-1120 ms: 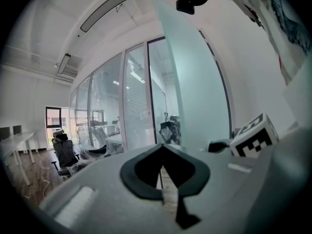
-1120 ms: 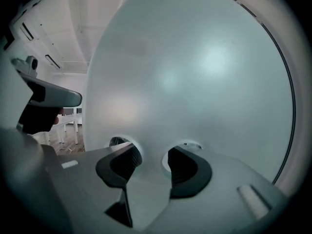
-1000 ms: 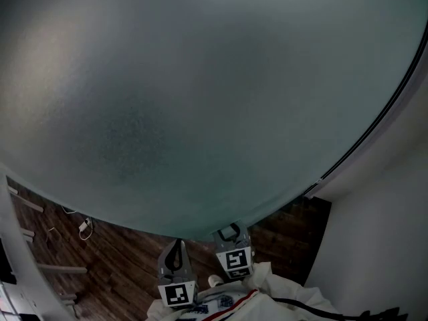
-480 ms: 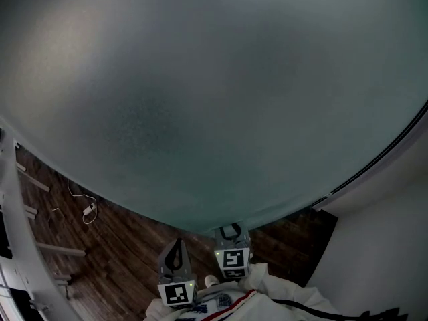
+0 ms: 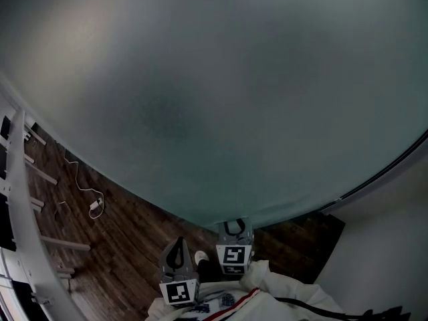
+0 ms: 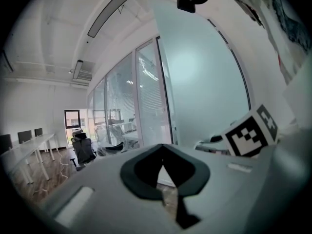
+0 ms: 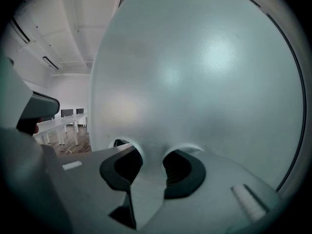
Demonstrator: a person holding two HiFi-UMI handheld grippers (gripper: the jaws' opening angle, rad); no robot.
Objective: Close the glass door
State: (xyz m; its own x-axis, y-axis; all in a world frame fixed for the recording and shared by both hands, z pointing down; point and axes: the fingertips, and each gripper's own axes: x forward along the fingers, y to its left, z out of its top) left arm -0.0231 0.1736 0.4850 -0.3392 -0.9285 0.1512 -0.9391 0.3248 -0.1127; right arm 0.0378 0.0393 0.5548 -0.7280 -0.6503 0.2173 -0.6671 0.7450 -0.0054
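The frosted glass door (image 5: 214,99) fills most of the head view, and its lower edge runs just above both grippers. My right gripper (image 5: 233,227) reaches up to that edge. In the right gripper view a strip of the door (image 7: 195,82) passes between the two dark pads (image 7: 183,172), which have just been closing and now press on it; the right gripper (image 7: 152,162) is shut on the door's edge. My left gripper (image 5: 179,245) hangs beside it to the left, its fingers brought to a point with nothing held. The left gripper (image 6: 162,147) looks along the door (image 6: 204,91).
Dark wood floor (image 5: 127,246) lies below, with a white cable and plug (image 5: 97,206) on it. A white frame (image 5: 20,212) curves up the left edge. A white wall (image 5: 394,246) and black door track (image 5: 388,169) stand right. An office chair (image 6: 83,150) and desks (image 6: 29,147) stand farther off.
The door's lower edge has swung across the head view, uncovering more floor and white frame at the left. Both grippers have shifted slightly with it, the right one staying at the edge.
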